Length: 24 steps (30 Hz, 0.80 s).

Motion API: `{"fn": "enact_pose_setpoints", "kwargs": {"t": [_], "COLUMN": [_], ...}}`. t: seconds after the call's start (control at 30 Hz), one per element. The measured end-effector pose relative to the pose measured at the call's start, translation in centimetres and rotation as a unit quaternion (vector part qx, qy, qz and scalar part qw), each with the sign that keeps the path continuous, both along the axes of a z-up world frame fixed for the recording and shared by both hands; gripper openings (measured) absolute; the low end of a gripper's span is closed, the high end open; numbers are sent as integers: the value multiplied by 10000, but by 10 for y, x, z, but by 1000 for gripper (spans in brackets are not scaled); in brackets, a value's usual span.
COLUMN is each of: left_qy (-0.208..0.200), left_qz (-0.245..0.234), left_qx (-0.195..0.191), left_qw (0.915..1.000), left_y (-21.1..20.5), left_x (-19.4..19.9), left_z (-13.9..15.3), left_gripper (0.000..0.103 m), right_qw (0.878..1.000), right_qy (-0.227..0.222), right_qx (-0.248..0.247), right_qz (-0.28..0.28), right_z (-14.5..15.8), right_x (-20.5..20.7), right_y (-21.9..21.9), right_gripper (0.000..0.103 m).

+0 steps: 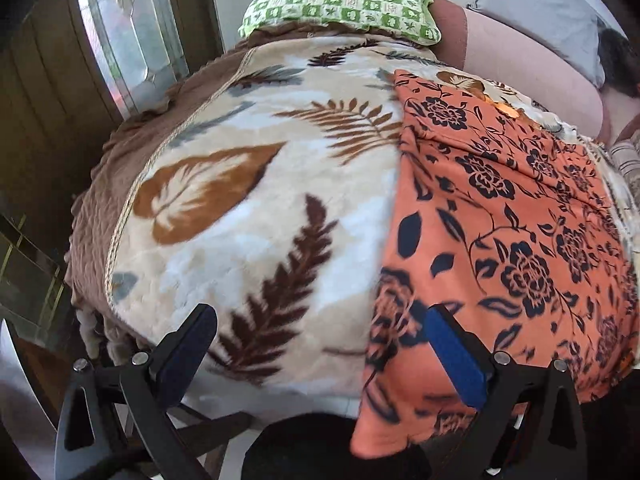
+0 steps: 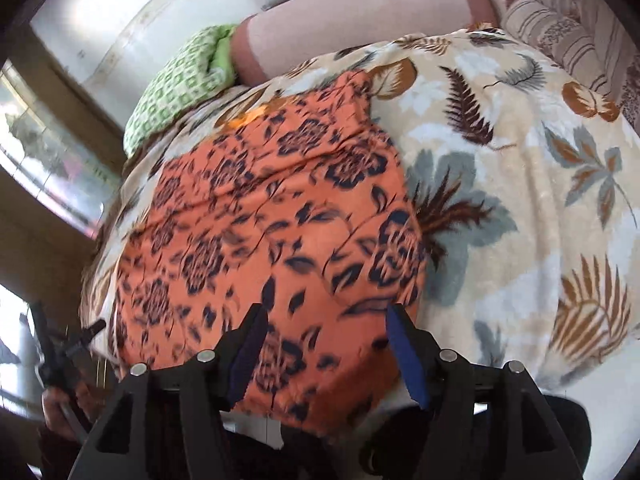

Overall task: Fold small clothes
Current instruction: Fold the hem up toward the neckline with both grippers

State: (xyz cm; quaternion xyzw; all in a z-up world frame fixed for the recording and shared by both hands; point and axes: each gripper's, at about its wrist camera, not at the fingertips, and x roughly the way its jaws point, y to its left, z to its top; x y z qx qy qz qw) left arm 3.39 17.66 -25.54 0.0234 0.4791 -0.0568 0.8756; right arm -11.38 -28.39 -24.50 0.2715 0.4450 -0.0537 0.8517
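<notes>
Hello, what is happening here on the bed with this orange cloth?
A person is folding small clothes with a hand-held gripper in each hand. An orange garment with dark flowers lies spread on a leaf-patterned blanket, its near edge hanging over the side of the bed. The left gripper and the right gripper both hover over that near edge with jaws open, holding nothing. A green checked pillow sits at the far end.
</notes>
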Motion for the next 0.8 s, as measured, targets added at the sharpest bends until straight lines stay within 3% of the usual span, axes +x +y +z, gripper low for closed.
{"fn": "enact_pose_setpoints", "kwargs": {"t": [0.23, 0.33, 0.43, 0.5, 0.53, 0.6, 0.67, 0.73, 0.8], "left_qy": [260, 624, 740, 811, 839, 758, 671, 702, 722], "left_qz": [-284, -675, -1025, -1173, -1228, -1272, -1383, -1486, -1628], "left_qx": [-99, -208, -320, -342, -409, -437, -480, -686, -851], "left_qw": [9992, 9956, 9915, 9892, 9880, 9880, 9870, 9840, 9803], "left_y": [1, -9, -17, -20, -22, -21, -19, -17, -18], "left_x": [-9, -8, -5, -1, -1, 1, 3, 5, 3], "left_z": [-13, -30, -43, -50, -51, -51, -48, -44, -42], "left_gripper": [103, 103, 103, 88, 72, 66, 37, 25, 25], "right_qw": [9991, 9978, 9969, 9967, 9966, 9963, 9964, 9960, 9958], "right_qy": [372, 550, 720, 777, 799, 840, 844, 887, 897], "right_qx": [-114, -291, -249, -147, -111, -99, -57, 46, 176], "right_qz": [167, 214, 189, 159, 155, 137, 103, 47, -27], "right_z": [-8, -13, -20, -25, -27, -29, -30, -32, -33], "right_x": [-7, -5, -5, -6, -6, -6, -6, -6, -7], "right_y": [28, 35, 36, 36, 36, 36, 35, 33, 29], "right_gripper": [65, 65, 65, 65, 65, 65, 65, 65, 65]}}
